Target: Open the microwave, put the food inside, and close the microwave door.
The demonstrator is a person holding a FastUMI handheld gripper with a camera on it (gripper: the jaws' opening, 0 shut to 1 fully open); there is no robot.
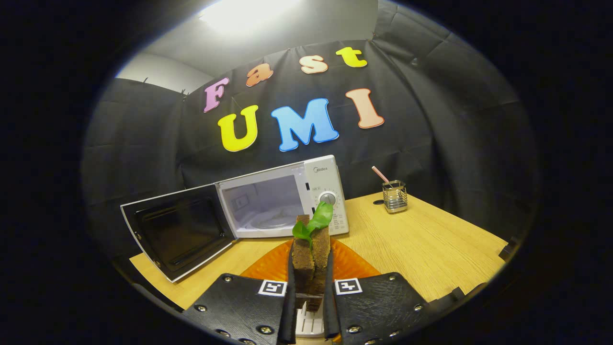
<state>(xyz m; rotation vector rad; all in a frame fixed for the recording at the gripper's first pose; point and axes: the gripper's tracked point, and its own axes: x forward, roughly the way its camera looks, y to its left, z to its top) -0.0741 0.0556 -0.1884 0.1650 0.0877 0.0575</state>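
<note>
A white microwave (pixel 287 201) stands at the back of the wooden table (pixel 421 244). Its door (pixel 179 232) is swung wide open to the left, and the white cavity with its turntable (pixel 270 220) shows. My gripper (pixel 310 282) is shut on the food (pixel 311 254), a brown sandwich standing upright with a green leaf sticking out of its top. The sandwich is held above an orange plate (pixel 268 266) that lies just ahead of the fingers. The microwave's opening lies beyond the food and slightly left of it.
A wire holder (pixel 395 196) with a striped straw stands on the table to the right of the microwave. The open door reaches out over the table's left front corner. Bare wood lies to the right of the plate.
</note>
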